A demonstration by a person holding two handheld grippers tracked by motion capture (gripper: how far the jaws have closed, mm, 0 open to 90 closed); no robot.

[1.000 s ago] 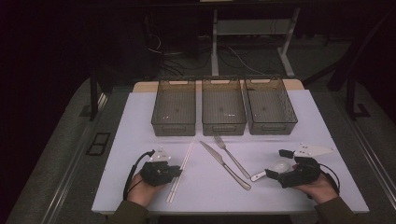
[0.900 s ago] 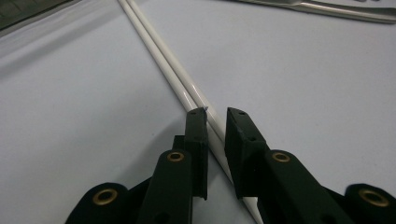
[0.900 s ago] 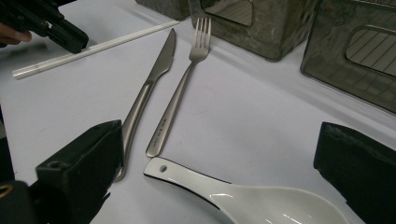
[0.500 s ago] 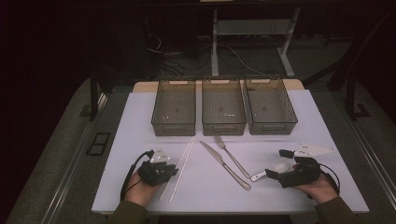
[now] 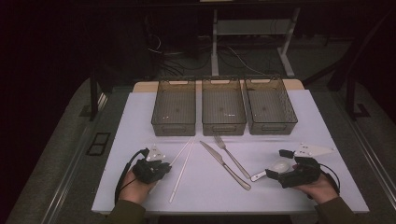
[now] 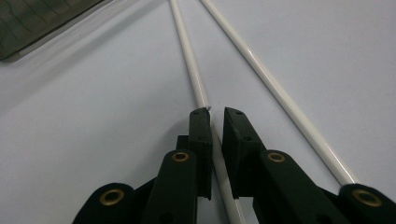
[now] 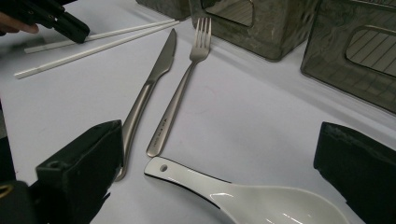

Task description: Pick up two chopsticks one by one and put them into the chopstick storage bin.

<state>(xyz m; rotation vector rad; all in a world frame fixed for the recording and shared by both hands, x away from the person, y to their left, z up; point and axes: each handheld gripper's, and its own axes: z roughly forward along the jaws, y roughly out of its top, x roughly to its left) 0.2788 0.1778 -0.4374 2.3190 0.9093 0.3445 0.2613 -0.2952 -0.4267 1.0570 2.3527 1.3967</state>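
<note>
Left gripper view: the black jaws stand nearly together, having just been closing, with one white chopstick (image 6: 198, 88) running between the pads and on ahead of them. A thin gap shows at the tips, yet the pads look pressed to the stick lower down; I judge it pinched near its end, probably so the long shaft stays free to swing toward a bin. The second chopstick (image 6: 275, 88) lies apart, just to one side of the jaws, untouched and angling away from the first.

High view: the left gripper (image 5: 156, 173) sits low on the white table (image 5: 327, 121), with both sticks fanning out ahead of it toward the left bin (image 5: 173, 106). The middle bin (image 5: 223, 105) and right bin (image 5: 269, 104) stand in the same row, which suggests each kind of cutlery has its own bin.

Right gripper view: jaws stand wide open, holding nothing. The white ceramic spoon (image 7: 243, 196) lies flat between them, handle out toward one jaw, pads not touching it; it looks framed for a later grip. Beyond the jaw tips lie the knife (image 7: 149, 88) and fork (image 7: 180, 88), side by side and near each other. In the high view the right gripper (image 5: 275, 164) rests low at the spoon.
</note>
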